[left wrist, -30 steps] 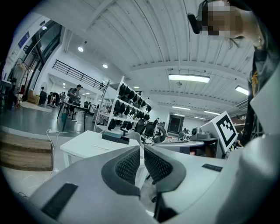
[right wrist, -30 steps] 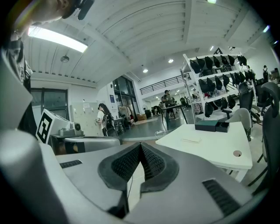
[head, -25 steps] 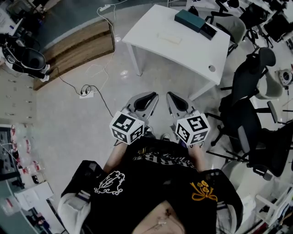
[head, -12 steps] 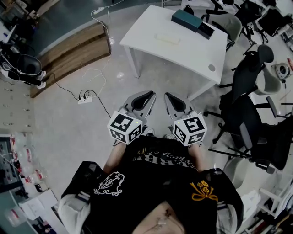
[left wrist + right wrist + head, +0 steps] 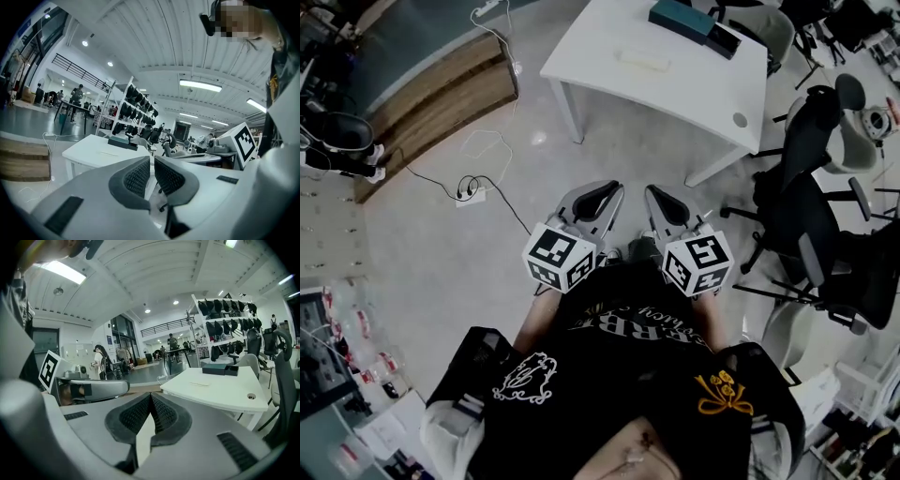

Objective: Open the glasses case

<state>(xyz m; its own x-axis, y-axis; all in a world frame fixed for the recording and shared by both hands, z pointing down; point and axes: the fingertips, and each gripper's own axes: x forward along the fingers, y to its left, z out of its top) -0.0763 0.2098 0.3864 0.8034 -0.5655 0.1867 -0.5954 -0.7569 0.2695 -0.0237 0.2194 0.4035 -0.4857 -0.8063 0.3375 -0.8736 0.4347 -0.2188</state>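
Observation:
A white table (image 5: 675,94) stands well ahead of me. At its far edge lies a teal oblong case (image 5: 680,19) with a smaller dark case (image 5: 724,39) next to it, and a flat pale item (image 5: 643,60) lies nearer the middle. Both cases also show in the right gripper view, teal (image 5: 214,369) and dark (image 5: 233,370). My left gripper (image 5: 602,192) and right gripper (image 5: 659,199) hang side by side over the floor, short of the table. Each is shut with nothing between its pads, as the left gripper (image 5: 151,165) and right gripper (image 5: 150,398) show in their own views.
Black office chairs (image 5: 811,178) crowd the right of the table. A power strip and cables (image 5: 473,192) lie on the floor at the left, beside a low wooden platform (image 5: 431,103). Racks and other tables (image 5: 225,329) stand farther back.
Both grippers have moved a little forward and down together, still shut. The table now sits slightly higher in the head view.

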